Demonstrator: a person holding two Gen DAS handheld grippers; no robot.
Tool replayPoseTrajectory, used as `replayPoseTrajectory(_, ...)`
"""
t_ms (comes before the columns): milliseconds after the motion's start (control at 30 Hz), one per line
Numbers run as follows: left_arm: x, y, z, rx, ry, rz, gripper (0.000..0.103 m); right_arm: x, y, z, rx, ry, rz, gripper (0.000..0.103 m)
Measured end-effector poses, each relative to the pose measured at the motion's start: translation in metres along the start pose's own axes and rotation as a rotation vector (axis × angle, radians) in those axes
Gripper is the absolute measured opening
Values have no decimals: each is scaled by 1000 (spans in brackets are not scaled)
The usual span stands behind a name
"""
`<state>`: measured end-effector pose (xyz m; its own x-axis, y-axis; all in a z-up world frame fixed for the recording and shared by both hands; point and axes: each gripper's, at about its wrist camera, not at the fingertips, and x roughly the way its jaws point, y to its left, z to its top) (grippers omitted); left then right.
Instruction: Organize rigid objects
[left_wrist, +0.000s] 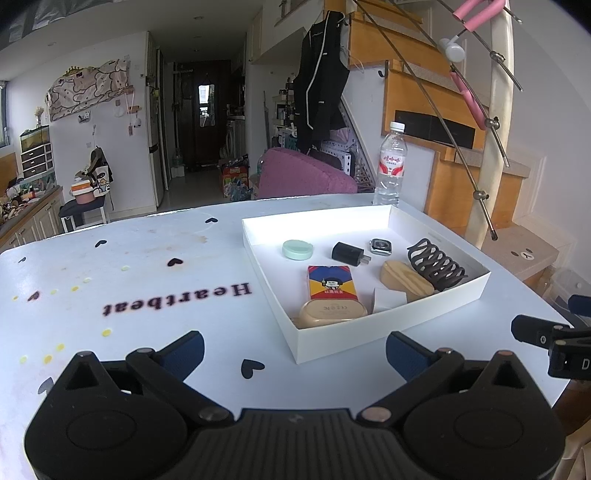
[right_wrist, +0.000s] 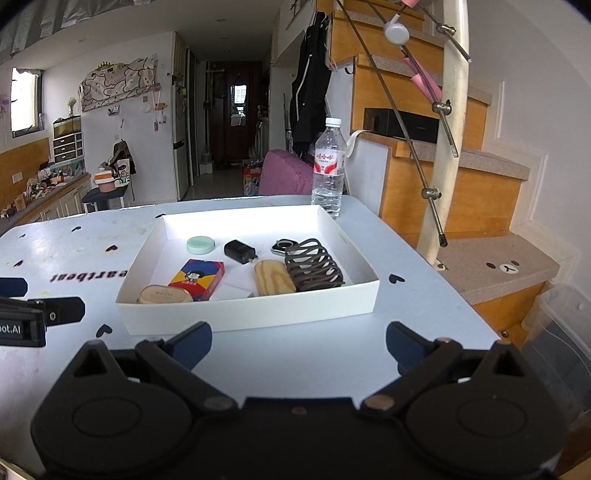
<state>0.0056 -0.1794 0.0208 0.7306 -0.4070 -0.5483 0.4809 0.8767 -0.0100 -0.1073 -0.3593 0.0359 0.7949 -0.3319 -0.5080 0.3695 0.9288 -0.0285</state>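
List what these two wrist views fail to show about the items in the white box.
- Beige case: its lower part is hidden by the white box near wall, both views.
- Smartwatch: partly covered by the dark hair claw, right view.
- White card: print, if any, too small, left view.

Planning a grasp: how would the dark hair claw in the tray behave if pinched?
The hair claw looks like rigid plastic, so probably stiff. Its open, curved ribs suggest it is light, and fingers could slip between them. It lies against the wooden block in the tray, so pushing it may shift that too.
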Motion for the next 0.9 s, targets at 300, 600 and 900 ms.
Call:
replayPoseTrajectory(300, -3, -3, -1, 1, -2, 0, 103, -1, 0, 0, -2, -1, 0, 102)
replayPoseTrajectory(600, -3, -3, -1, 1, -2, -1, 103, -1, 0, -1, -2, -1, -1, 102)
replayPoseTrajectory(900, -5, -5, -2, 2, -2, -3, 103, -3, -2, 0, -3, -4, -5, 102)
